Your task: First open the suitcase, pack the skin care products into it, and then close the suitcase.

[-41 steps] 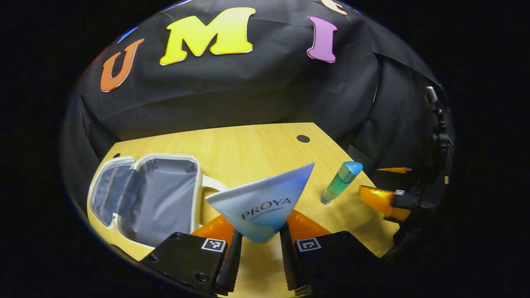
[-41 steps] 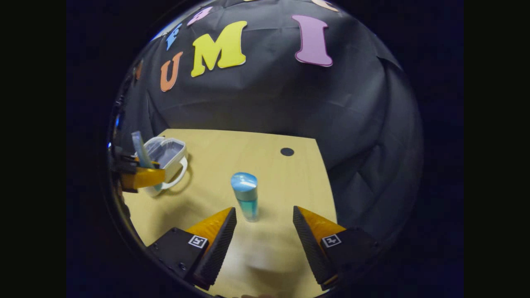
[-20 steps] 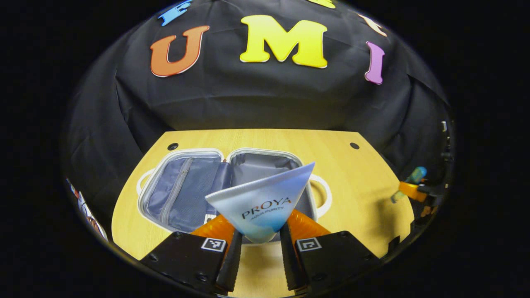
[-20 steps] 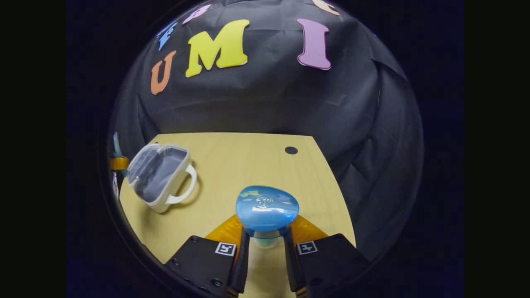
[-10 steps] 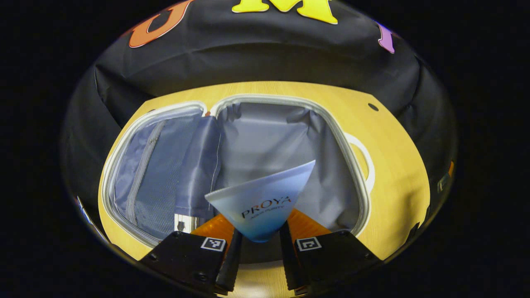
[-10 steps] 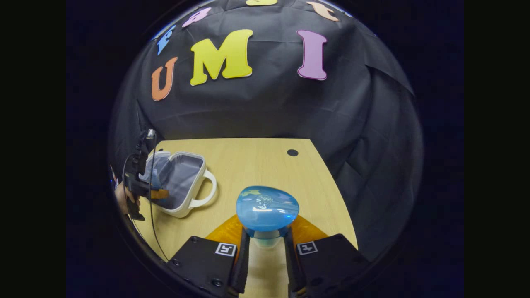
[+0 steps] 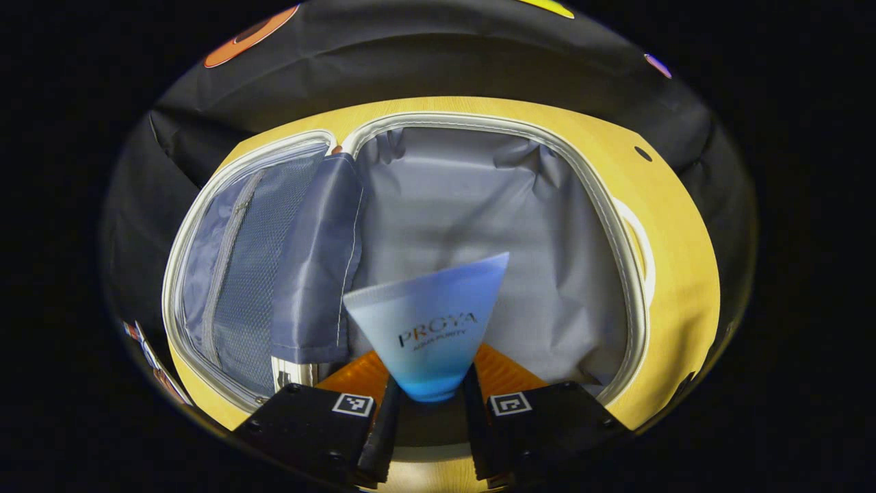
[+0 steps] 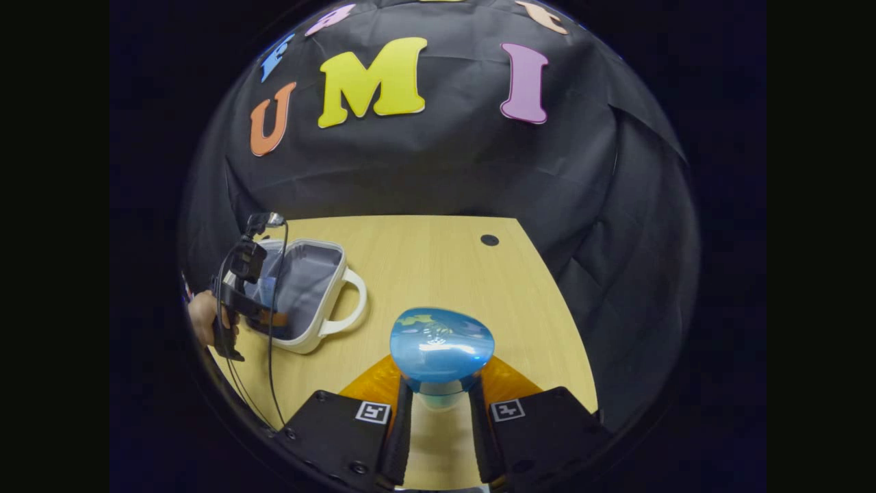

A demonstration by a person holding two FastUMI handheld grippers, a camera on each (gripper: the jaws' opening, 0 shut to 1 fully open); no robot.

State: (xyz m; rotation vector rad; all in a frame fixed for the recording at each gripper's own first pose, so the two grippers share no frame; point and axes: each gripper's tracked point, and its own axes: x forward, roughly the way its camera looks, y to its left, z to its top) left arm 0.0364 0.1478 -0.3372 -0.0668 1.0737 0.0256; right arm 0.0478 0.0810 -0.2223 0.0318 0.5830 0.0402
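Pinching the blue-white tube point(image 7: 430, 322) at its lower end, left gripper point(image 7: 430, 404) has both fingers point(image 7: 383, 428) pressed on it; tube fans upward over the suitcase's point(image 7: 619, 226) open grey-lined right half. Left half carries a mesh zip pocket point(image 7: 236, 274), just past the fingers. Suitcase lies flat and wide open on the tabletop point(image 7: 684, 274).

Right gripper point(image 8: 439, 411) clamps the bottle point(image 8: 441, 352) just under its blue cap, both fingers point(image 8: 400, 438) on it, held above the tabletop point(image 8: 438, 267). Farther off at left: suitcase point(image 8: 321, 301), white handle facing the bottle, with the left gripper point(image 8: 263, 318) and a hand point(image 8: 204, 316) at its near edge. Suitcase and bottle well apart.
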